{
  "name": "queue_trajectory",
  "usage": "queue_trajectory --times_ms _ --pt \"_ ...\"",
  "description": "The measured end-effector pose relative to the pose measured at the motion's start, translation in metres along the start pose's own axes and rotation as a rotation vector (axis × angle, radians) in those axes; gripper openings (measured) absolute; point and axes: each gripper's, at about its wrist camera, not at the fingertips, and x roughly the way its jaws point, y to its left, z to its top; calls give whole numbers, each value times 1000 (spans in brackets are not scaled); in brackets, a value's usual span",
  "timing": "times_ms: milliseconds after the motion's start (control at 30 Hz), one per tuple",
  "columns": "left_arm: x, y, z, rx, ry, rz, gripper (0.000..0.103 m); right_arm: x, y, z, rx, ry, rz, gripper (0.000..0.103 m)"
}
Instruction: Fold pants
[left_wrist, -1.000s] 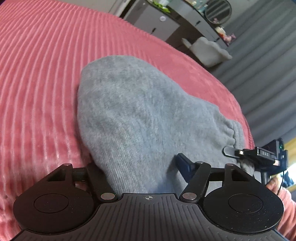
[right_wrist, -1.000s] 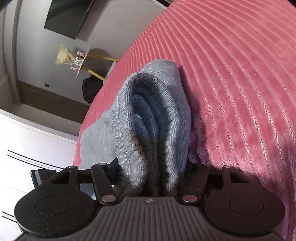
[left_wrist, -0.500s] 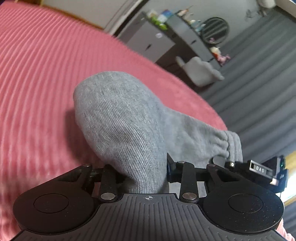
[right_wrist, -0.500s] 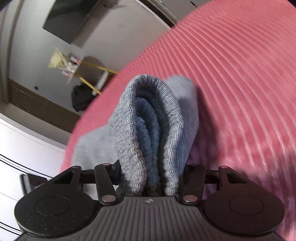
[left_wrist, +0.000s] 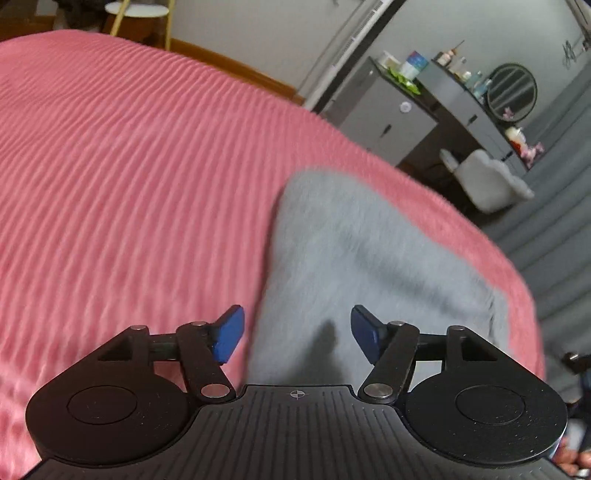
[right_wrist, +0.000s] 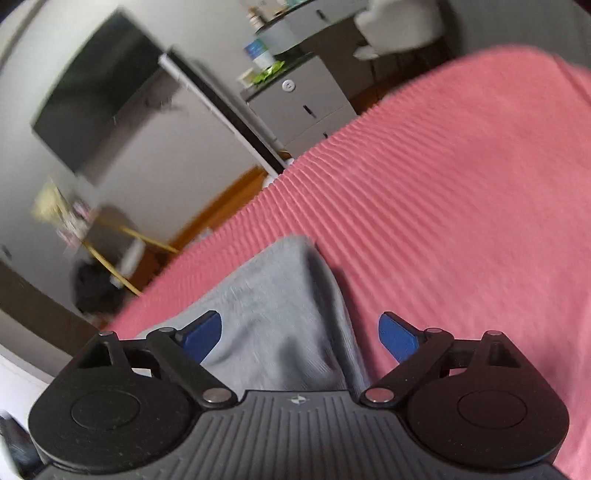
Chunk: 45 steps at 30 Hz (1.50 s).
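Left gripper (left_wrist: 297, 334): jaws spread wide, blue pads (left_wrist: 229, 333) apart, nothing pinched between them. It sits above the near edge of the grey pants (left_wrist: 369, 280).

Pants lie flat on the pink ribbed blanket (left_wrist: 129, 184). In the left wrist view they run from the gap between the pads out toward 1 o'clock, with a rounded folded corner at the far end, about 12 o'clock. Elastic-looking gathered edge at 3 o'clock, blurred, can't confirm detail.

Right gripper (right_wrist: 300, 338): also wide open, pads (right_wrist: 398, 338) clear of the cloth, holding nothing. Pants (right_wrist: 273, 321) in this view fill the gap between the pads and lean to the left pad side; folded corner points to 12 o'clock. A raised fold edge with shadow runs down the right side of the cloth, about 1 o'clock from the gripper centre. Right pad sits over bare blanket (right_wrist: 443, 221).

Both views are motion-blurred, so fabric texture and layer count are unreadable.

Background, left wrist view: grey cabinet (left_wrist: 384, 118) at 1 o'clock, round mirror (left_wrist: 511, 92) at 2 o'clock, grey curtains (left_wrist: 554, 229) at 3 o'clock. Right wrist view: dark wall-mounted screen (right_wrist: 99, 92) at 10 o'clock, same grey cabinet (right_wrist: 303, 107) at 12 o'clock.
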Motion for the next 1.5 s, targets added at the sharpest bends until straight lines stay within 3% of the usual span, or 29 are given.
queue_trajectory --times_ms 67,200,333,467,533,600,733,767,833,867,967,1033,1133,1167,1267,1367,1500 --pt "-6 5 -23 2 7 29 70 -10 -12 -22 64 2 65 88" --pt "-18 15 -57 -54 -3 7 71 -12 -27 -56 162 25 125 63" --pt "-25 19 -60 -60 15 -57 71 7 -36 -78 228 58 55 63" --pt "-28 29 -62 -130 -2 -149 71 23 -42 -80 343 39 110 64" --pt "-25 35 -61 -180 -3 -163 72 23 -39 -82 332 11 144 67" --pt "-15 33 -58 -213 24 -177 72 27 -33 -80 324 3 151 73" --pt "-9 41 -61 -275 35 -207 72 44 -30 -80 343 2 122 73" --pt "-9 41 -60 -287 28 -226 72 47 -30 -80 343 1 112 69" --pt "-5 37 -59 -290 19 -208 72 54 -31 -81 350 8 55 41" --pt "-3 35 -60 -287 15 -187 72 59 -33 -80 356 17 27 33" --pt "4 31 -61 -272 21 -145 71 64 -30 -76 336 17 -2 26" --pt "2 29 -62 -242 9 -136 71 56 -13 -73 215 -6 -22 18" --pt "0 27 -62 -220 2 -128 71 40 -8 -74 157 -72 126 16" --pt "-1 27 -62 -215 1 -132 70 38 -11 -74 136 -74 127 16" --pt "-5 28 -62 -200 15 -119 70 58 -21 -75 44 35 -62 20" --pt "-21 26 -61 -159 -2 -99 73 51 -29 -73 91 31 -12 28" --pt "-51 13 -55 -72 -121 -74 81 34 -30 -64 59 20 -41 39"
